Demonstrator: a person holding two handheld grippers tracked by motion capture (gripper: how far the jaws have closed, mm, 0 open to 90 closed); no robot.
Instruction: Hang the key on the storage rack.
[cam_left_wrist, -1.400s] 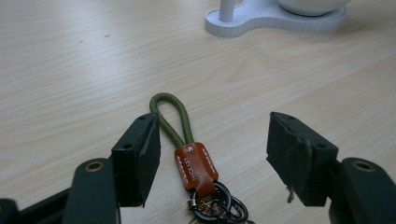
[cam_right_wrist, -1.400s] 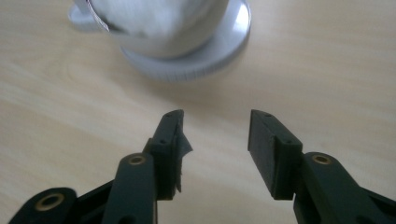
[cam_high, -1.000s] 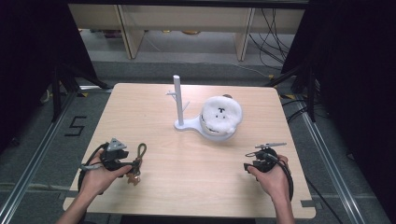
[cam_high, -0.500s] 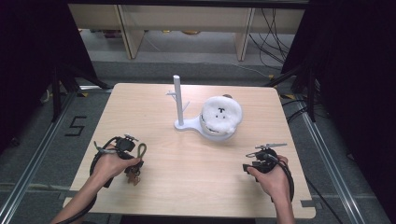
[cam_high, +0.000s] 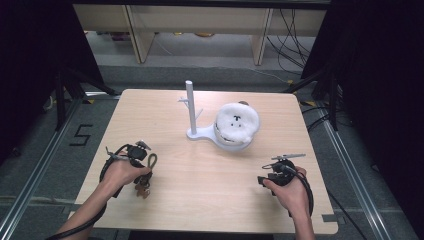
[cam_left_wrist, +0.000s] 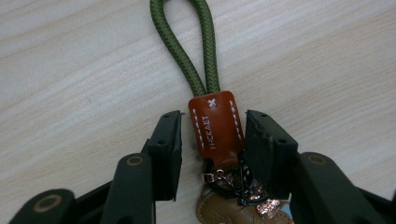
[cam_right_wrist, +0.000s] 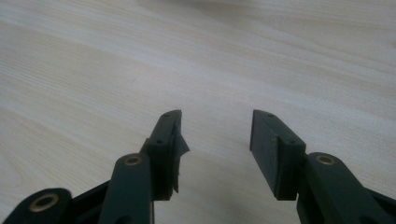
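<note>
keychain (cam_left_wrist: 215, 128) | between open left claw (cam_left_wrist: 213, 140) jaws | on table (cam_left_wrist: 70, 70)

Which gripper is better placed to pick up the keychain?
Left. The left gripper has its open jaws either side of the keychain; the right gripper sits across the table over bare wood.

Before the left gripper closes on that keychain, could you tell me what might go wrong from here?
The left gripper is open around the brown leather tab, which sits nearer one jaw than the other, so closing may push the tab sideways or pinch only its edge. The metal charms lie between the jaw bases and could snag. If lifted, the green cord loop would hang free and might catch the white stand.
</note>
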